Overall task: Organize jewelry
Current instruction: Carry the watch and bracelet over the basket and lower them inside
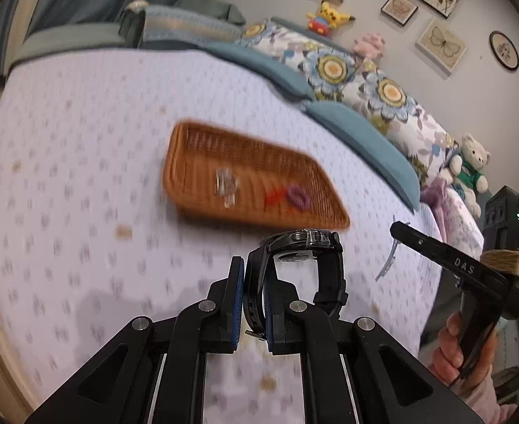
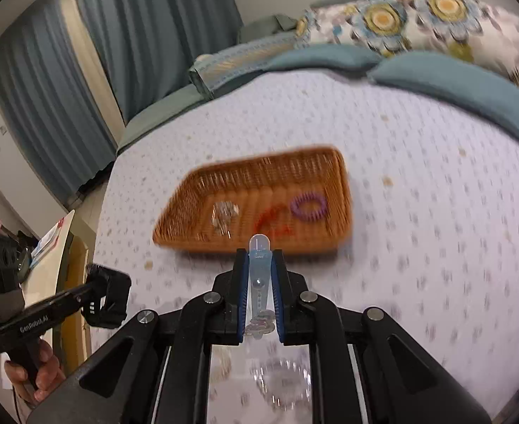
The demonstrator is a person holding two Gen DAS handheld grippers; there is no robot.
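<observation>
A black wristwatch (image 1: 305,247) is held by its strap in the left gripper (image 1: 253,304), whose jaws are pinched nearly together on the band, with the watch case carried above and just right of the pads. In the right gripper (image 2: 262,293), a pale blue translucent hair clip (image 2: 259,268) is clamped between narrow-set jaws, its long axis running along the fingers and its rounded tip projecting past them.

Ahead of both tools, a wicker tray (image 1: 202,141) is seen lying on the patterned bedspread (image 1: 82,123), well apart from either gripper. A clear sparkly piece (image 1: 226,183), a red item (image 1: 272,197) and a purple coil hair tie (image 1: 298,196) are already held in it. The tray's near rim is seen just beyond both held items, and neither hand can be called clearly nearer. The tray's long axis lies across both lines of approach.

Both grippers are angled downward over the bed, each held by a hand on a pistol-style handle, the right hand (image 1: 460,349) being visible at the left wrist view's right edge. A forward carry over the near rim is judged to be called for next.
</observation>
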